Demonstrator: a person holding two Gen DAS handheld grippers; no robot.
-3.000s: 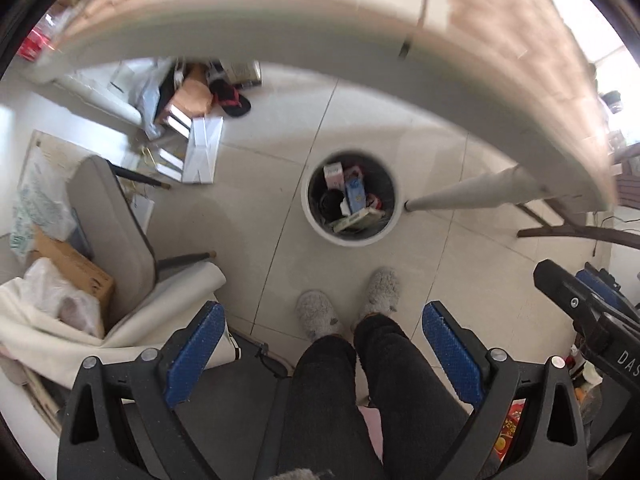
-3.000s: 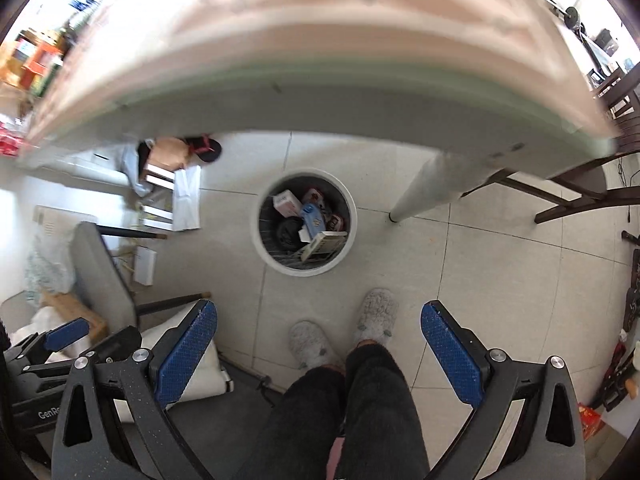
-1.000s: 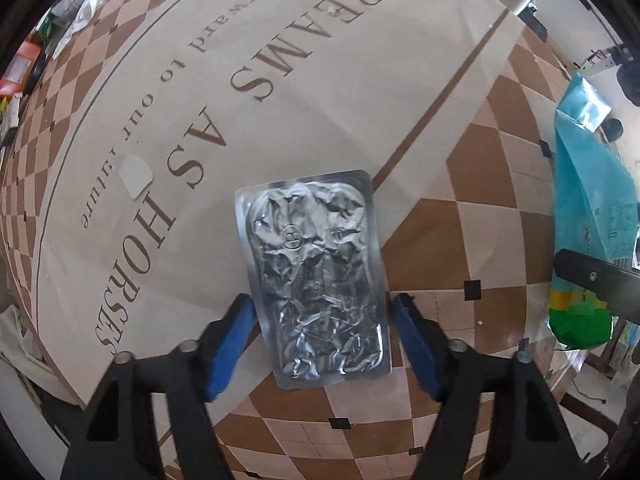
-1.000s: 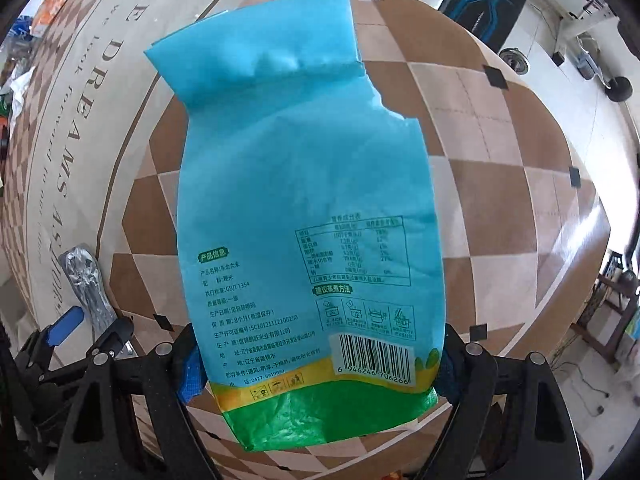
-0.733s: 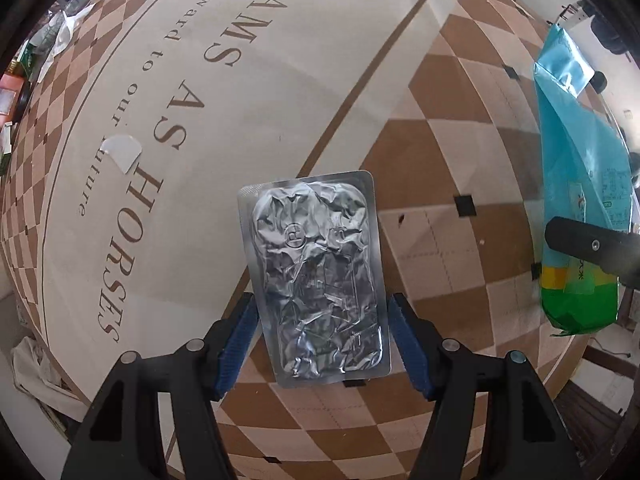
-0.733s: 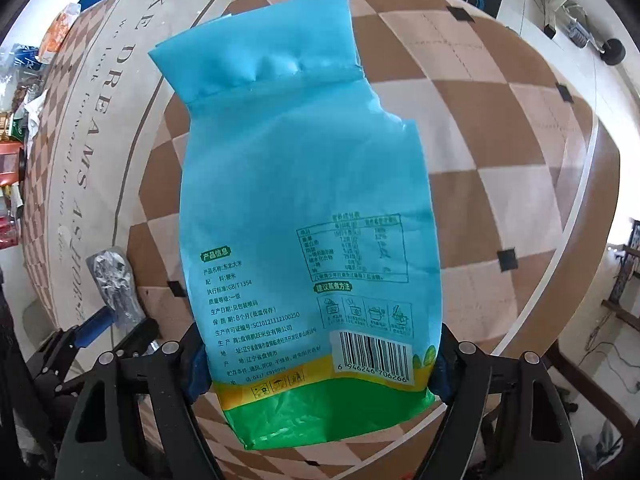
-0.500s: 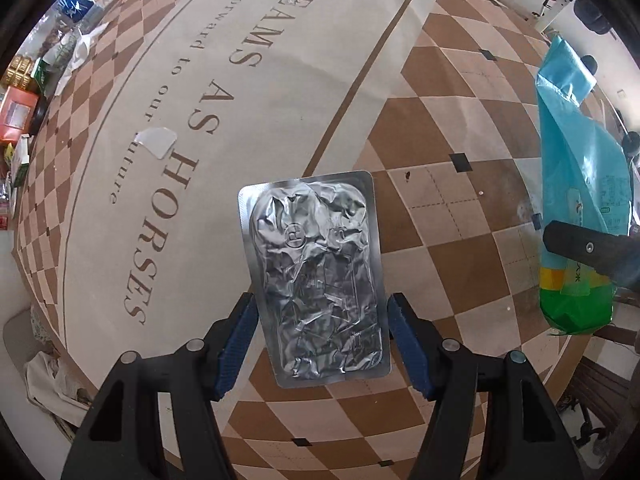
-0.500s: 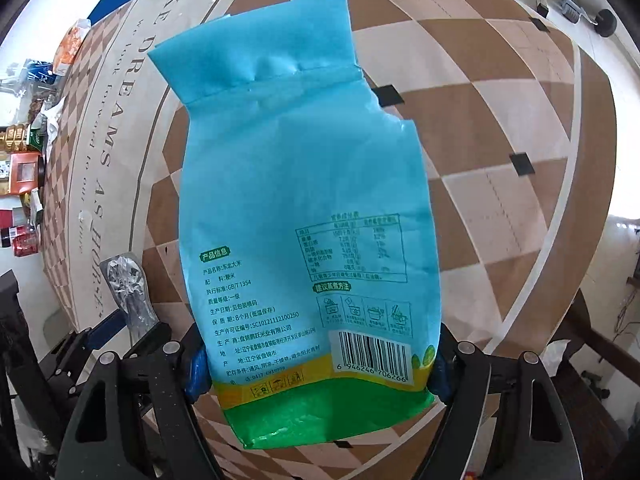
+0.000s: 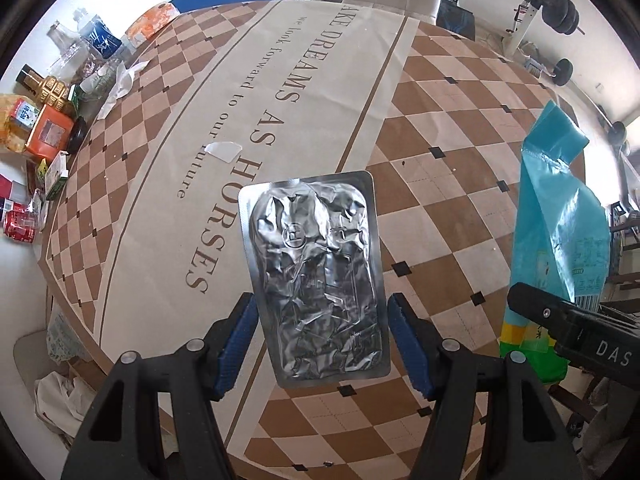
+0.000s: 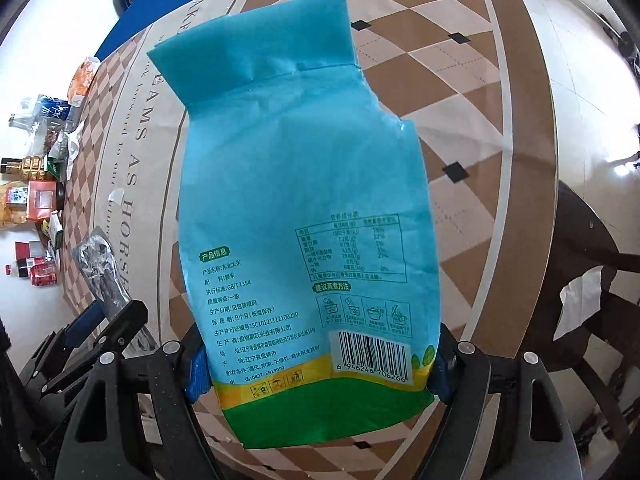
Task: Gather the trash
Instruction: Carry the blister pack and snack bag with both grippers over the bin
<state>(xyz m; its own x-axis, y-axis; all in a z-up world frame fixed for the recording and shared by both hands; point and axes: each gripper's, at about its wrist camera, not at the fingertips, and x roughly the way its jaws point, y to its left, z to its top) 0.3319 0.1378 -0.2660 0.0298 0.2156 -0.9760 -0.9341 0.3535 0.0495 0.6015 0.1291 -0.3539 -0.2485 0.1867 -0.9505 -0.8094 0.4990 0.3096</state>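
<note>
Above the checkered table [image 9: 440, 208], the left gripper [image 9: 320, 344] pinches a crumpled silver foil tray [image 9: 316, 276] between its blue fingers [image 9: 236, 344], holding it clear of the cloth. Beside it, the right gripper [image 10: 316, 360] clamps a blue-green rice bag [image 10: 296, 208] at its lower edges. Bottles and boxes [image 9: 44, 120] crowd the table's far left edge.

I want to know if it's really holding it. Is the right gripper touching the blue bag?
Touching. The right wrist view shows the right gripper with both blue pads pressed against the blue bag, lifted above the table.
</note>
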